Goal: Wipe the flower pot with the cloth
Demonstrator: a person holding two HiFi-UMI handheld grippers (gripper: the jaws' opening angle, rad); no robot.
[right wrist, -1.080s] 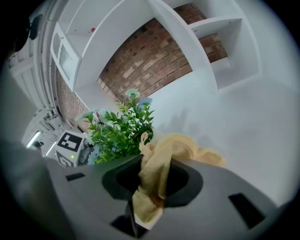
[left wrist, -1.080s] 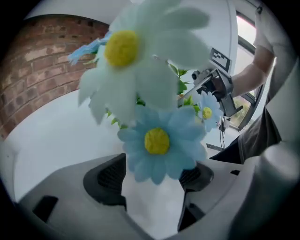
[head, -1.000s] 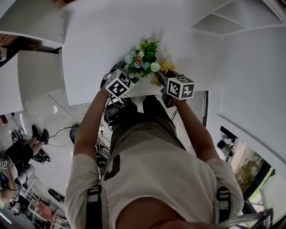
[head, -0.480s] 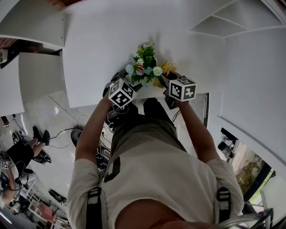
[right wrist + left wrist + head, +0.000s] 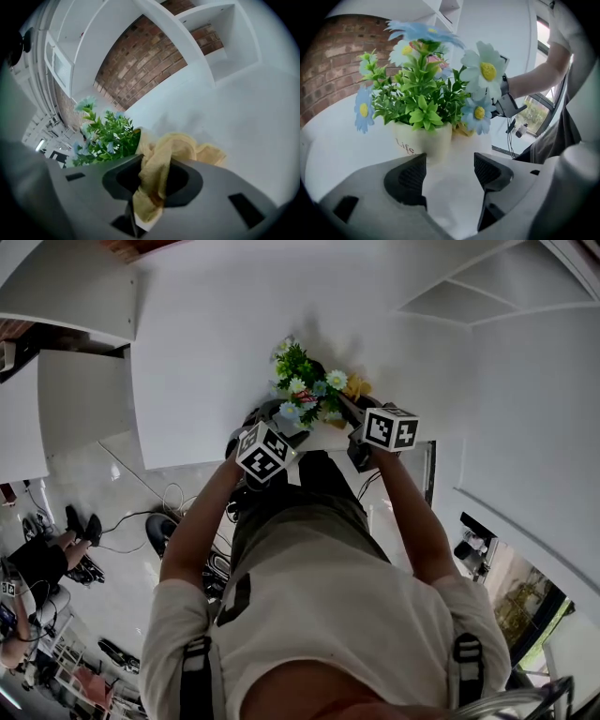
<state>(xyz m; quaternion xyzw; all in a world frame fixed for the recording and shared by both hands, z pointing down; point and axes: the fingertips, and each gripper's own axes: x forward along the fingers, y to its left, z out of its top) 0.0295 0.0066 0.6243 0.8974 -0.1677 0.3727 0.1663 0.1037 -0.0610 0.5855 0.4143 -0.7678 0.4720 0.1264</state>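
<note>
A cream flower pot (image 5: 423, 142) with "Life" printed on it holds green leaves and blue and white daisies (image 5: 307, 390). It stands on the white table (image 5: 206, 343) near the front edge. My left gripper (image 5: 449, 161) (image 5: 284, 426) is open. The pot is just beyond its tips, nearer the left jaw, and only white surface lies between the pads. My right gripper (image 5: 154, 174) (image 5: 349, 409) is shut on a yellow cloth (image 5: 161, 157) (image 5: 355, 386). The bunched cloth lies against the pot's right side beside the leaves (image 5: 107, 136). The foliage hides the pot body in the head view.
White shelves (image 5: 211, 28) against a brick wall (image 5: 140, 56) stand behind the table. Beyond the table edge lie a tiled floor with cables (image 5: 178, 498) and a seated person (image 5: 47, 554) at far left. A window (image 5: 534, 103) is to the right.
In the head view the left gripper has drawn back toward my body. The flowers sit a little nearer the table edge and show a different side. The right gripper has hardly moved.
</note>
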